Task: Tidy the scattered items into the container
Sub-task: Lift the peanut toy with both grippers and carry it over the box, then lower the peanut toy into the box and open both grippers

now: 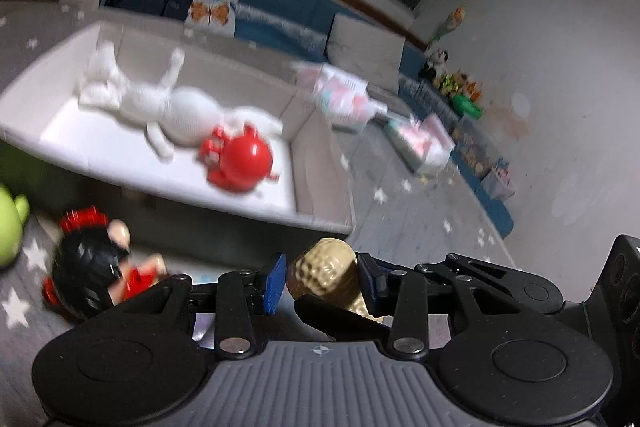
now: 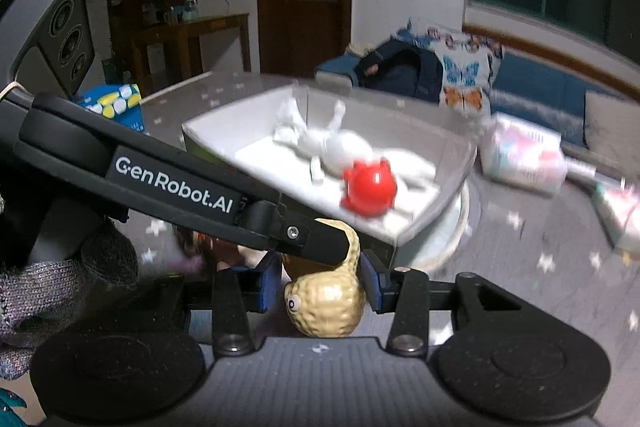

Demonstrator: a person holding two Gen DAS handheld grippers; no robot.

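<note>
Green toy and a black-haired doll lie at the left on the starred mat, outside the white container; inside it rest a white plush and a red toy; further right, the left tool and the right tool both pinch one tan peanut toy, just short of the container's near wall; uneven pulls could twist it loose, dropping it outside.

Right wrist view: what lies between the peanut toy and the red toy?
In that view, the left gripper's finger, crossing over the peanut toy, then the box's near rim.
</note>
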